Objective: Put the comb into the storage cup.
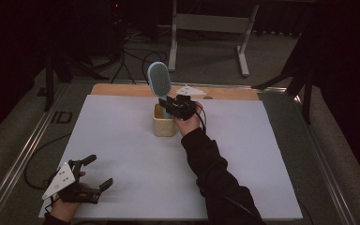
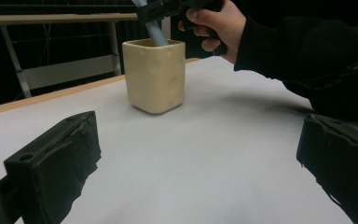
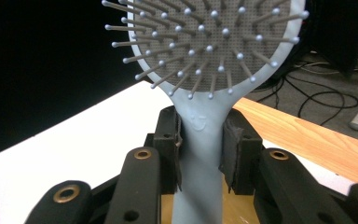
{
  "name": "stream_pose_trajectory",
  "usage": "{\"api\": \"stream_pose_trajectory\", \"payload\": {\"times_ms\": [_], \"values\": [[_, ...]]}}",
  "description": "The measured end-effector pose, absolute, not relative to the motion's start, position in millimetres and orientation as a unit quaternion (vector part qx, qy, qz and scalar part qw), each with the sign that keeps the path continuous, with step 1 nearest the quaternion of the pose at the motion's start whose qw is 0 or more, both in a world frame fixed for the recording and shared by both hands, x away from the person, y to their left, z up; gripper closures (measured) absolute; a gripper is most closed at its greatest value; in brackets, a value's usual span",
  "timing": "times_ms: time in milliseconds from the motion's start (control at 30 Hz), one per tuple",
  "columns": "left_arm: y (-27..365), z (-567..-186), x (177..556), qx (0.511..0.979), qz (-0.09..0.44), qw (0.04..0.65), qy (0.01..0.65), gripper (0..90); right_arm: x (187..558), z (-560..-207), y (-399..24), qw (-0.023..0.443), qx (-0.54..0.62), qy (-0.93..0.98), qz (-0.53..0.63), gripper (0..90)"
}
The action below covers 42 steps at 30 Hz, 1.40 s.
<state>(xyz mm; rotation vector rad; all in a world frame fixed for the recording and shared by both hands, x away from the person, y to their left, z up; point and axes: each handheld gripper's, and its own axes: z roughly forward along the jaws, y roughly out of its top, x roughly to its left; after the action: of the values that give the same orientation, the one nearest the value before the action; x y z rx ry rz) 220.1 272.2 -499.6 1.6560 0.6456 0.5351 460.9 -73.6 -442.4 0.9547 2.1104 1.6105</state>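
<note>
Hairbrush [image 3: 200,140] handle clamped by right gripper [image 3: 200,154] over cup [image 1: 163,123].

From my station the room reads dim: the far floor and corners sink into black, and only the white table [image 1: 136,140] catches light from above. I see a soft shadow spread beside the sleeve [image 2: 307,51] in the left gripper view, where the near jaws blur. In the right gripper view the brush [image 3: 209,42] is sharp and the background murky.
</note>
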Motion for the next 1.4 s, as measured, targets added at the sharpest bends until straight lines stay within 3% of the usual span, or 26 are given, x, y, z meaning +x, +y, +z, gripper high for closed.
{"api": "stream_pose_trajectory", "payload": {"times_ms": [300, 433, 500, 600, 633, 700, 1400], "values": [[272, -500, 220, 0.714, 0.23, 0.6, 0.279, 0.0, 460, -448, -77, 0.155, 0.331, 0.746, 0.556, 68.0], [272, -500, 220, 0.713, 0.231, 0.6, 0.279, 0.0, 458, -447, -75, 0.142, 0.311, 0.754, 0.561, 45.9], [272, -500, 220, 0.713, 0.232, 0.6, 0.279, 0.0, 457, -446, -74, 0.144, 0.306, 0.758, 0.558, 40.2], [272, -500, 220, 0.713, 0.233, 0.599, 0.279, 0.0, 453, -442, -71, 0.16, 0.301, 0.759, 0.555, 15.9], [272, -500, 220, 0.713, 0.233, 0.599, 0.279, 0.0, 453, -442, -71, 0.16, 0.301, 0.759, 0.555, 15.9], [272, -500, 220, 0.713, 0.234, 0.6, 0.279, 0.0, 449, -441, -71, 0.171, 0.295, 0.763, 0.548, 7.3], [272, -499, 220, 0.714, 0.234, 0.598, 0.279, 0.0, 436, -431, -80, 0.182, 0.287, 0.77, 0.54, 7.3]]}}
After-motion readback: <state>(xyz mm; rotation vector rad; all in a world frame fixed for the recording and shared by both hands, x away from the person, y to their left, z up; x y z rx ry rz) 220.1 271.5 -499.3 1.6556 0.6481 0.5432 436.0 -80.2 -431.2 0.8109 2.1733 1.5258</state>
